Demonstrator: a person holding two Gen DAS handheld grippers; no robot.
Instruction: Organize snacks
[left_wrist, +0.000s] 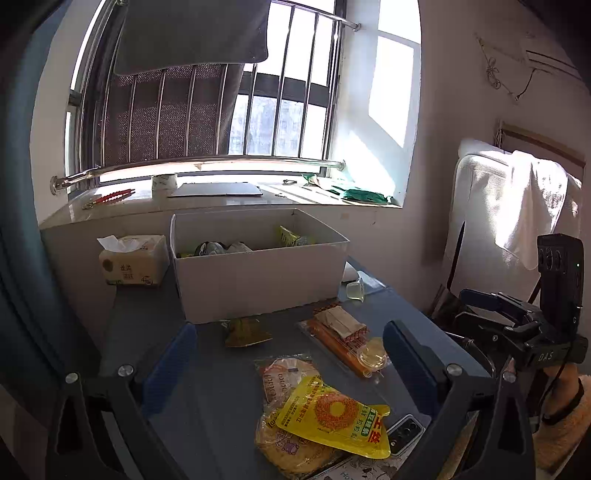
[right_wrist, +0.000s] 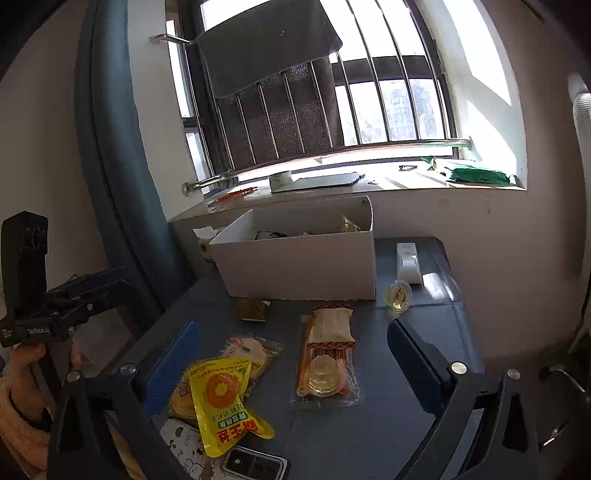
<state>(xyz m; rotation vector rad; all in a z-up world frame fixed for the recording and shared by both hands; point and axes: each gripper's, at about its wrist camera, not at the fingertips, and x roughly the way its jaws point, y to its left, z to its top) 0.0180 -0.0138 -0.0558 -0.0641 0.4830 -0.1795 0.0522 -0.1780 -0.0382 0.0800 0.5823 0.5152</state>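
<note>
A white open box stands at the back of the grey table with several snacks inside. In front of it lie a small olive packet, an orange sausage pack with a brown wrapper and a jelly cup on it, round cracker packs and a yellow pouch. Another jelly cup sits to the right of the box. My left gripper is open and empty above the snacks. My right gripper is open and empty, too.
A tissue pack stands left of the box. A phone and a printed card lie at the near table edge. A white device sits right of the box. A windowsill is behind, a white chair at right.
</note>
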